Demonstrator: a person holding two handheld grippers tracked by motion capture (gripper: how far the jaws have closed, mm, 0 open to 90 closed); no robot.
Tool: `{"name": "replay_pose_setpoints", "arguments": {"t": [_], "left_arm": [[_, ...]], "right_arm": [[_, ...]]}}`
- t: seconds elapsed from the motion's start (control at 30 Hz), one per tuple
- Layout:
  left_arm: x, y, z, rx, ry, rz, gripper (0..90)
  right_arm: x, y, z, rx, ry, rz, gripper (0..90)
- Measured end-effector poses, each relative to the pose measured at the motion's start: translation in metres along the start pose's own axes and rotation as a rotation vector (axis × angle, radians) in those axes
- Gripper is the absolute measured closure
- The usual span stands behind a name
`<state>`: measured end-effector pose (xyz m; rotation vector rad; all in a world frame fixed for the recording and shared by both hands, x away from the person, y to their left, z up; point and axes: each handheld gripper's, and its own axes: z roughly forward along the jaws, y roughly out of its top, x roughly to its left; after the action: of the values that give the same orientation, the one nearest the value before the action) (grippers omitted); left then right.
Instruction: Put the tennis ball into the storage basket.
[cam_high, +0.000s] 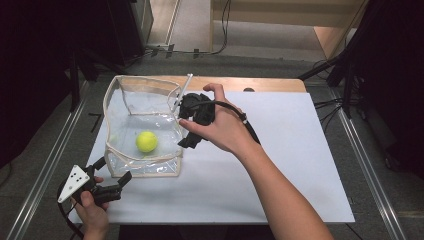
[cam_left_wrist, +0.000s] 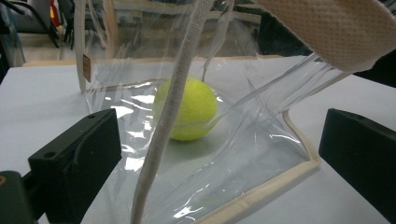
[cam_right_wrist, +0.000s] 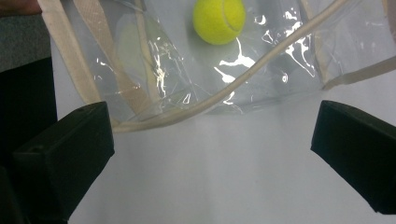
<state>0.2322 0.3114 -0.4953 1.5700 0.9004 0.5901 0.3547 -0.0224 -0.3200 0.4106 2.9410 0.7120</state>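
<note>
A clear plastic bag with beige trim stands open on the left of the white mat. A yellow-green tennis ball lies inside it on the bottom. My left gripper is open just off the bag's near left corner, touching nothing. In the left gripper view, the ball shows through the clear wall behind a beige strap. My right gripper hovers open at the bag's right rim. From the right gripper view the ball lies below a strap, with the jaws spread wide and empty.
The mat covers a wooden table. Metal rails run along both sides of the table. Cables and dark stands sit at the far right. The mat's right half is bare.
</note>
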Motion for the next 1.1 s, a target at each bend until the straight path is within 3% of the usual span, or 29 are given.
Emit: {"name": "replay_pose_setpoints", "arguments": {"t": [1.1], "left_arm": [[0.0,0.0,0.0,0.003,0.002,0.004,0.0]], "right_arm": [[-0.005,-0.048,0.026,0.023,0.013,0.075,0.0]]}}
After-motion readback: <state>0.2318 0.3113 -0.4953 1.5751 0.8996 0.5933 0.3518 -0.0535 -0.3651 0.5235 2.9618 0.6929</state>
